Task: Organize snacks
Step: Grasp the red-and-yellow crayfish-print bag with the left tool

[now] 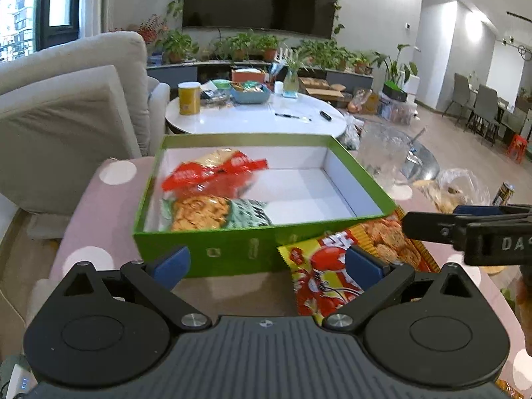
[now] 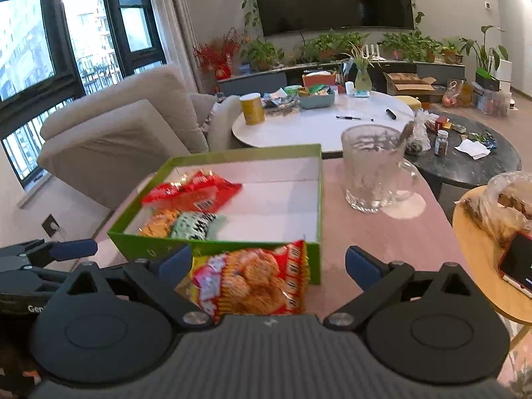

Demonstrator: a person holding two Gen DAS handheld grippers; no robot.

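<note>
Two grippers are in view, both with jaws spread and nothing pinched. The left gripper (image 1: 267,261) hovers over the near wall of the green box (image 1: 232,249), pads clear of it. The right gripper (image 2: 268,261) hovers over one yellow-and-red snack packet (image 2: 252,279), which lies on the pink tablecloth (image 2: 382,242) outside the box, leaning against its near wall; neither pad touches the packet.

One open green box sits on the tablecloth. Inside, at its left end, are two packets: one red packet (image 1: 212,173) at the back and one green-and-orange cracker packet (image 1: 212,214) in front of it, touching. The right part of the box floor is bare white.

One glass mug (image 2: 374,166) stands on the tablecloth, right of the box and apart from it.
</note>
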